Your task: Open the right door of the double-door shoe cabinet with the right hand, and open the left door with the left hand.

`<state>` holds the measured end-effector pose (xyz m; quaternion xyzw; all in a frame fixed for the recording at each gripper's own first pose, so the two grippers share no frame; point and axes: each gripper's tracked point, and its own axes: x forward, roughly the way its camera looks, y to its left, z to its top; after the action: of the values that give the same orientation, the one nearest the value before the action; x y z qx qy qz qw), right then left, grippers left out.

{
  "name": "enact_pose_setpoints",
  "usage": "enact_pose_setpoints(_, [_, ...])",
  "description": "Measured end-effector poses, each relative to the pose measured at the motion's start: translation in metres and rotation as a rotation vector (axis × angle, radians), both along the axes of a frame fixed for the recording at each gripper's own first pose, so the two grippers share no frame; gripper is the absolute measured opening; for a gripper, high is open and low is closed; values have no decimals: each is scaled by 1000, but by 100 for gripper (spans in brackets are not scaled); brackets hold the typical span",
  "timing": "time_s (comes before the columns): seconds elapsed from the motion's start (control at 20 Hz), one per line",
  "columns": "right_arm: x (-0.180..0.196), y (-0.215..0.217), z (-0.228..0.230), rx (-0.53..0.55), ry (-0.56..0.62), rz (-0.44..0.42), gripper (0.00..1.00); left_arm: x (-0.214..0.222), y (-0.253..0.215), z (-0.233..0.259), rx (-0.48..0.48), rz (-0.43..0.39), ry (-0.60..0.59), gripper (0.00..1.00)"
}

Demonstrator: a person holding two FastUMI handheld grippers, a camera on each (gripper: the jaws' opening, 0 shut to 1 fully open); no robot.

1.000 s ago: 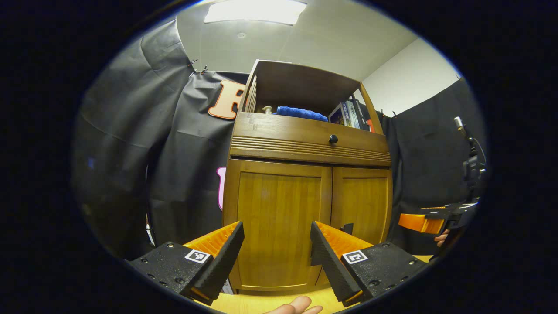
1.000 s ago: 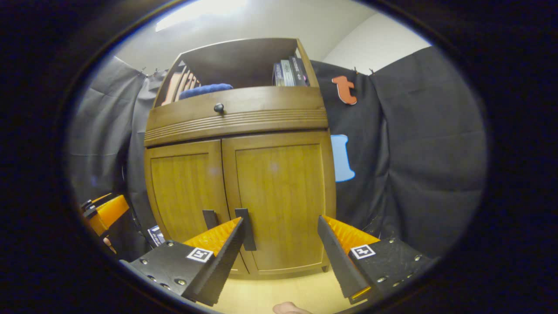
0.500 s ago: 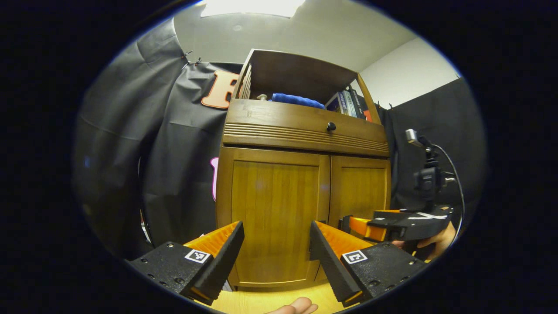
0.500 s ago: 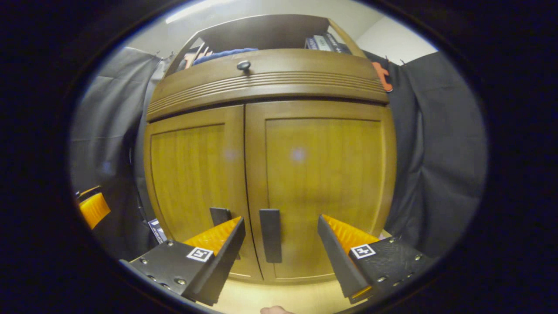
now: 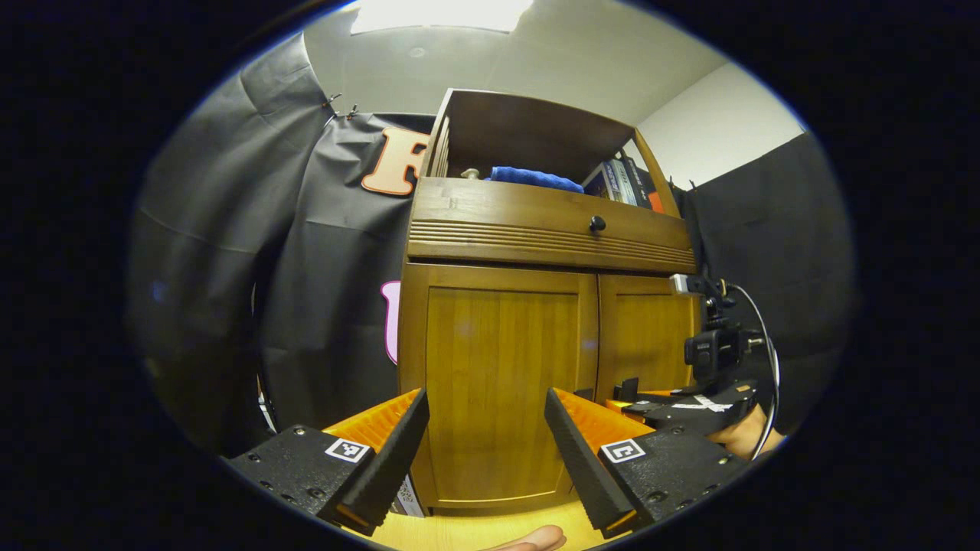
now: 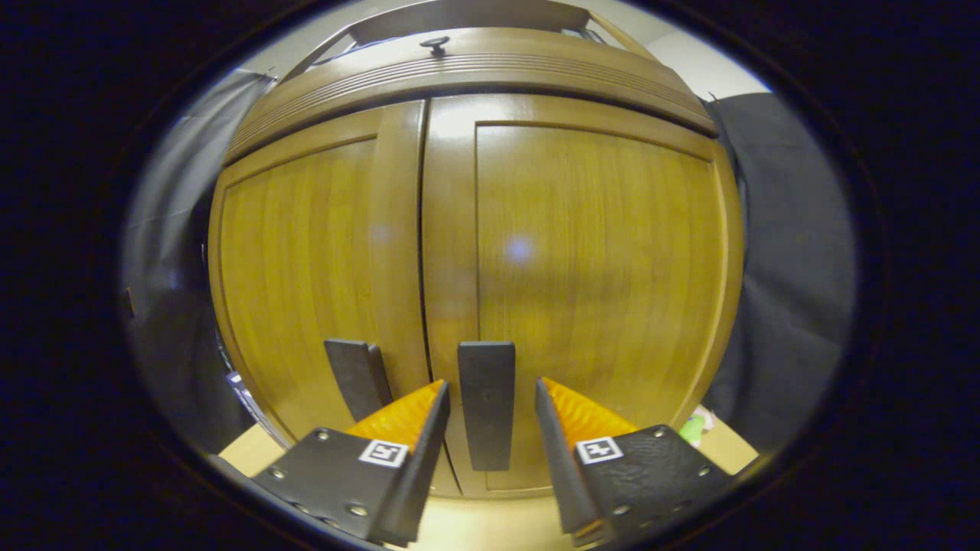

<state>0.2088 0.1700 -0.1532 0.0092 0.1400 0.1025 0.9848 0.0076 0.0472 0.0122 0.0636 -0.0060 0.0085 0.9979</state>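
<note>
Right claw (image 6: 490, 417) is released, right door handle (image 6: 486, 402) sits between its fingers untouched; left claw (image 5: 486, 440) released too.

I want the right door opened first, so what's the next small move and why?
Probably close the right gripper on the right door's handle. The handle already stands between its open fingers, with gaps on both sides, and both doors look shut.

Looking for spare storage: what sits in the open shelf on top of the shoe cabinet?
In the open shelf: a blue cloth and upright books. The drawer front covers their lower parts.
</note>
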Motion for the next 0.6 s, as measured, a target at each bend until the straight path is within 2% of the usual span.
enact_pose_setpoints(0.15, [2, 3, -6, 15, 10, 50, 32, -2, 0, 2, -8, -10, -3, 89])
enact_pose_setpoints(0.2, [2, 3, -5, 20, 10, 57, 32, -1, 2, 2, -9, -6, -5, 89])
enact_pose_setpoints(0.25, [1, 3, -5, 33, 6, 61, 22, -1, 4, 2, -8, -3, -3, 89])
enact_pose_setpoints(0.4, [-3, 2, -2, 43, 7, 72, 21, 2, 10, 0, -6, 17, 1, 89])
enact_pose_setpoints(0.45, [-9, -1, 0, 37, 2, 80, 26, 2, 12, 0, -7, 22, 4, 89])
enact_pose_setpoints(0.5, [-16, -3, 1, 44, -1, 87, 17, 2, 14, -1, -8, 29, 3, 89])
enact_pose_setpoints(0.55, [-24, -4, 0, 53, -3, 97, 22, 3, 13, 0, -6, 27, 0, 89])
enact_pose_setpoints(0.6, [-30, -6, 2, 61, -3, 109, 22, 4, 12, -1, -7, 23, 3, 89])
